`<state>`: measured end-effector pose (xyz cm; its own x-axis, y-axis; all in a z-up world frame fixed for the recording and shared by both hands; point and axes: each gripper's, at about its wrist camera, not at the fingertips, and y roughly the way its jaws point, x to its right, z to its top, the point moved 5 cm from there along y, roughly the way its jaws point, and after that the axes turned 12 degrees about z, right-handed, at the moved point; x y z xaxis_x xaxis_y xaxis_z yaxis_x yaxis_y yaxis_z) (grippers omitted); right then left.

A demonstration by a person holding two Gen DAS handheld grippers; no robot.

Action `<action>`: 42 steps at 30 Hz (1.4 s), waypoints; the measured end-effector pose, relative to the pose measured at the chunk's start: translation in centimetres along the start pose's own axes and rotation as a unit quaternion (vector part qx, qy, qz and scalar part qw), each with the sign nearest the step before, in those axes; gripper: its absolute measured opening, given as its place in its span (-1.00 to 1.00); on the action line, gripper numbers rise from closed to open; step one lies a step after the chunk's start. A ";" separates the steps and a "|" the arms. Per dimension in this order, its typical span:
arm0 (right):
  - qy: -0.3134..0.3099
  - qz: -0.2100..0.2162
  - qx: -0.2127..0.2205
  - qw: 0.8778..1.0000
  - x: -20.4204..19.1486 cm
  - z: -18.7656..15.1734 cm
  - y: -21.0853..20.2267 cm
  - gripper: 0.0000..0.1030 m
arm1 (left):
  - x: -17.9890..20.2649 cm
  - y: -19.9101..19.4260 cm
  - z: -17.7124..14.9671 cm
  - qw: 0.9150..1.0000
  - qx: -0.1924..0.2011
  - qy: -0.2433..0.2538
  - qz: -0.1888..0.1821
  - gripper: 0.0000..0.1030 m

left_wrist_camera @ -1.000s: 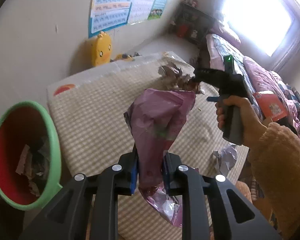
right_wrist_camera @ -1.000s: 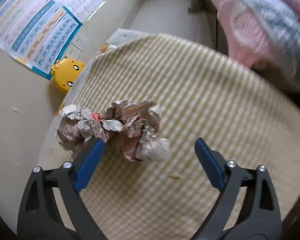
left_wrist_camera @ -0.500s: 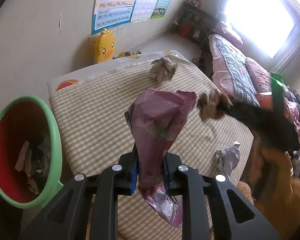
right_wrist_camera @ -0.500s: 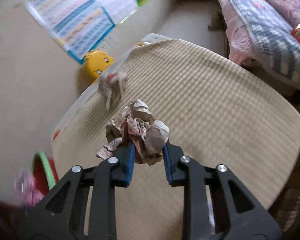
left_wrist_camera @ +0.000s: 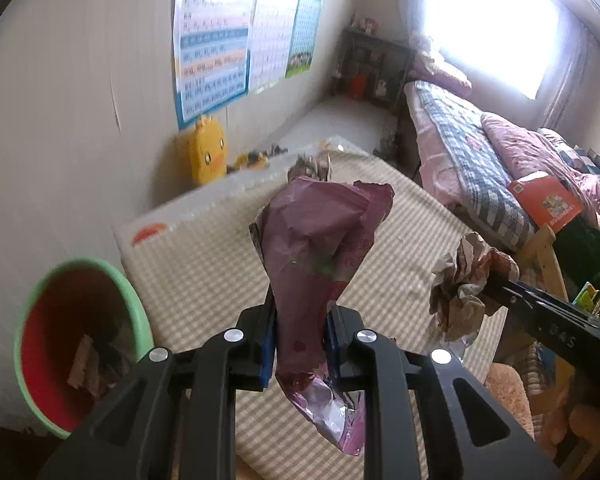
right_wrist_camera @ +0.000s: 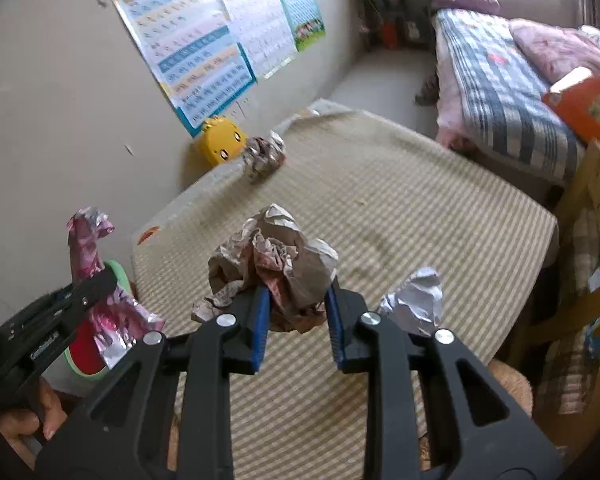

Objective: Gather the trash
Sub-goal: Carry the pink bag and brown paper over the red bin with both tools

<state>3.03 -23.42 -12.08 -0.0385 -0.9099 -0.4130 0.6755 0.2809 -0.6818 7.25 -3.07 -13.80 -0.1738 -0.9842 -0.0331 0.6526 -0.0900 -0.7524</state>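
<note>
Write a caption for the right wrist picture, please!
Right tool clamps a crumpled brown paper ball above the checked tablecloth.

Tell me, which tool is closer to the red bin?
Left. The left tool, gripping a pink wrapper, hangs beside the bin; the right tool holds crumpled paper farther off.

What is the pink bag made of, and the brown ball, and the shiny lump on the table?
The pink bag looks like thin plastic foil: glossy, silvery inside. The brown ball looks like crumpled paper: matte, with sharp creases. The shiny lump seems to be foil or the silver side of a wrapper; I cannot tell which.
</note>
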 end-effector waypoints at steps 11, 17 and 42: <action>-0.028 0.011 0.012 0.999 -3.0 0.3 -1.6 -0.51 | -1.1 -2.7 1.2 0.999 0.043 0.001 0.011 -0.66; -0.036 0.008 0.015 0.999 -3.7 0.3 -1.7 -0.51 | -1.6 -3.1 1.5 0.998 0.055 -0.001 0.018 -0.66; -0.063 0.004 -0.016 0.998 -6.1 -0.2 0.5 -0.51 | -4.7 -2.4 1.5 0.997 0.055 -0.039 0.032 -0.66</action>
<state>3.50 -17.64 -10.04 0.0616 -0.9380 -0.3412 0.6521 0.2966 -0.6977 7.68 1.58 -10.86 -0.0743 -0.9969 -0.0246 0.7380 -0.0383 -0.6738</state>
